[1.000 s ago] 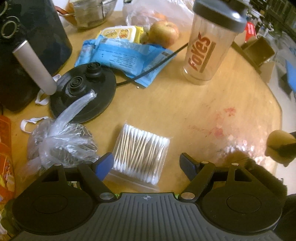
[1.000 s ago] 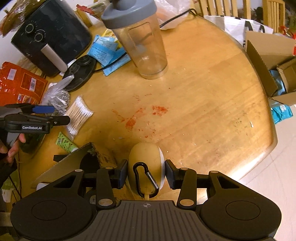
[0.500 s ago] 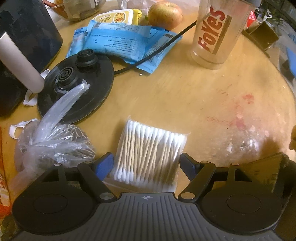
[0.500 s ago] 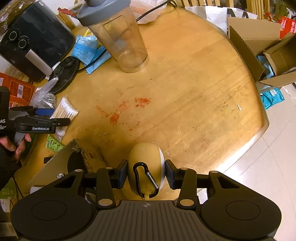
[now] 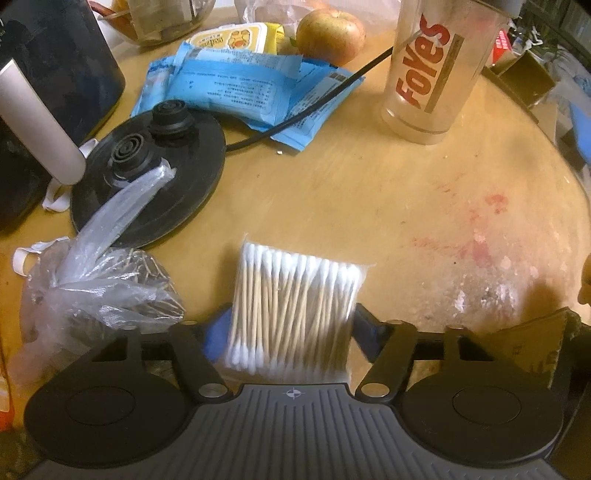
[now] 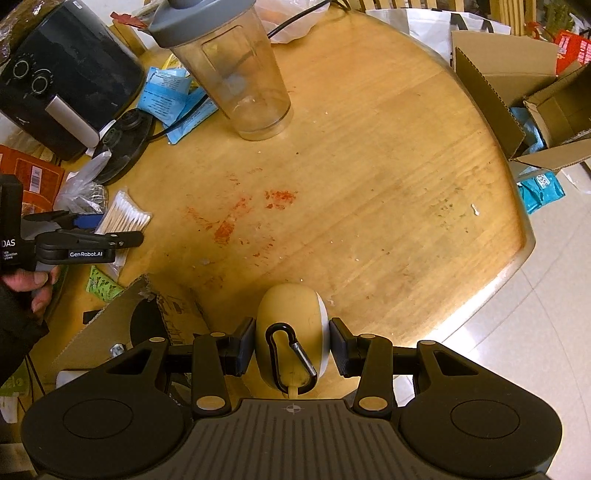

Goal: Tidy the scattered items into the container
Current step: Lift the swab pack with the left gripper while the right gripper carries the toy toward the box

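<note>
A clear pack of cotton swabs (image 5: pixel 295 310) lies on the round wooden table (image 5: pixel 369 192), between the fingers of my left gripper (image 5: pixel 290 332), whose jaws stand close against its sides. The pack also shows in the right wrist view (image 6: pixel 123 218), with the left gripper (image 6: pixel 92 230) over it. My right gripper (image 6: pixel 291 349) is shut on a tan oval pouch with a black carabiner (image 6: pixel 290 343), held above the table's near edge. A cardboard box (image 6: pixel 122 325) sits at the lower left of the right wrist view; its flap (image 5: pixel 524 350) shows at the right of the left wrist view.
A tied plastic bag (image 5: pixel 92 295), a black kettle base (image 5: pixel 155 173), blue wipe packs (image 5: pixel 240 85), an apple (image 5: pixel 330 29), a clear shaker cup (image 5: pixel 436 70) and a black air fryer (image 6: pixel 62 77) crowd the table. More cardboard boxes (image 6: pixel 517 92) stand off the table.
My left gripper has moved forward over the cotton swab pack and its jaws have narrowed around it. My right gripper has risen and drawn back with the pouch.
</note>
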Demonstrator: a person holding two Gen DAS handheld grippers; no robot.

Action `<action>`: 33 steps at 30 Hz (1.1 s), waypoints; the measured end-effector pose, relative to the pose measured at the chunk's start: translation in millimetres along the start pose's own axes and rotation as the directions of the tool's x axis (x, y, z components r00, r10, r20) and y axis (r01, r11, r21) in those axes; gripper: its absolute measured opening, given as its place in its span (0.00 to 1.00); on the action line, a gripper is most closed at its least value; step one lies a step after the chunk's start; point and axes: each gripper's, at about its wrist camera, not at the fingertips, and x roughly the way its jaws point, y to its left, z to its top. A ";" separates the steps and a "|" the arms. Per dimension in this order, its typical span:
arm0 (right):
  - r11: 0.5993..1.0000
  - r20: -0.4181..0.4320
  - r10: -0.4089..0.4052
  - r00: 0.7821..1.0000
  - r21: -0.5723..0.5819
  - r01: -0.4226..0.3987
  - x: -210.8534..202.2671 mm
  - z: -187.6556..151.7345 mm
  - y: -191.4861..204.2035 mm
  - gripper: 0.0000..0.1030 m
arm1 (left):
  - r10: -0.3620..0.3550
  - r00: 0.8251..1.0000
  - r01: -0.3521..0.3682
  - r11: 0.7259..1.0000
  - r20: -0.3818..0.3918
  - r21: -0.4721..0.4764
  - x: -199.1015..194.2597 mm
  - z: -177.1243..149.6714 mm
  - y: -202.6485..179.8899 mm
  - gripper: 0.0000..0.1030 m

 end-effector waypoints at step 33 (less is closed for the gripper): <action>0.966 0.002 0.095 0.995 -0.240 -0.092 -13.0 28.8 42.6 0.44 | 0.152 0.970 -0.085 0.942 0.187 -0.324 -138.4 -32.5 -22.6 0.55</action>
